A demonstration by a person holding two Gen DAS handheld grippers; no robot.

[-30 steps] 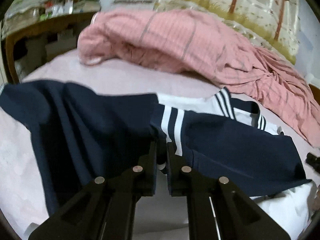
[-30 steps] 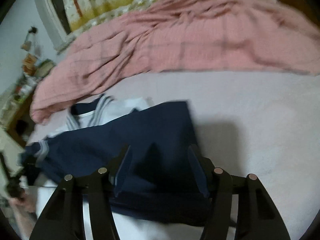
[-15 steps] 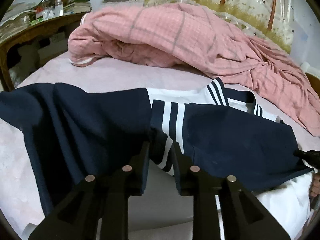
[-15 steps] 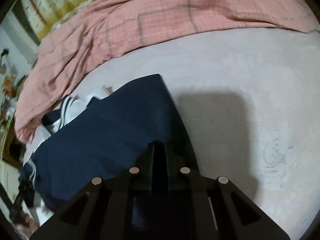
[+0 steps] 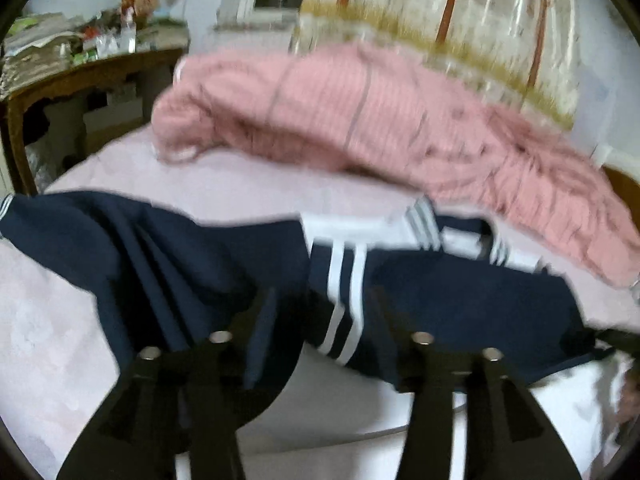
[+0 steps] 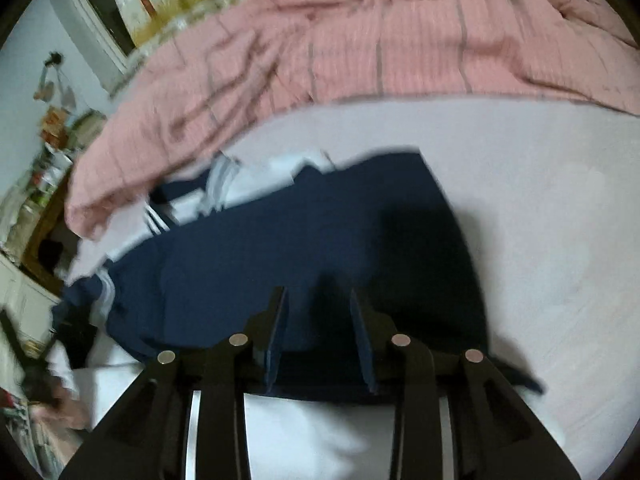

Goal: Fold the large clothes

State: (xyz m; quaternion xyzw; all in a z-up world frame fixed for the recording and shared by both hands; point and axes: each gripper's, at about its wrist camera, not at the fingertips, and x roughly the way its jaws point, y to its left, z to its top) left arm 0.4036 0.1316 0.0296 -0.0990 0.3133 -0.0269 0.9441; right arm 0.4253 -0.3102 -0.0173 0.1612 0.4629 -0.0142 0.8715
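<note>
Now both sets of jaws are spreading, nothing pinched: left gripper (image 5: 320,312) over the navy white-striped garment (image 5: 460,308) on the pale bed sheet (image 5: 48,320), right gripper (image 6: 318,312) over its hem. Sleeves may slump unfolded.

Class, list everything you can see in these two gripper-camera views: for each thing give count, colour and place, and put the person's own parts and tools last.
garment: one, navy and white with white stripes, spread on the bed nearest the cameras
blanket: one, pink checked, bunched along the bed's far side
bed sheet: one, pale pink, under both
curtain: one, cream with a tree print, behind the bed
wooden desk: one, brown, cluttered top, beside the bed
left gripper: one, black, jaws opening over the striped cuff
right gripper: one, black, jaws opening over navy cloth
hand: one, blurred, at the picture's lower left edge
</note>
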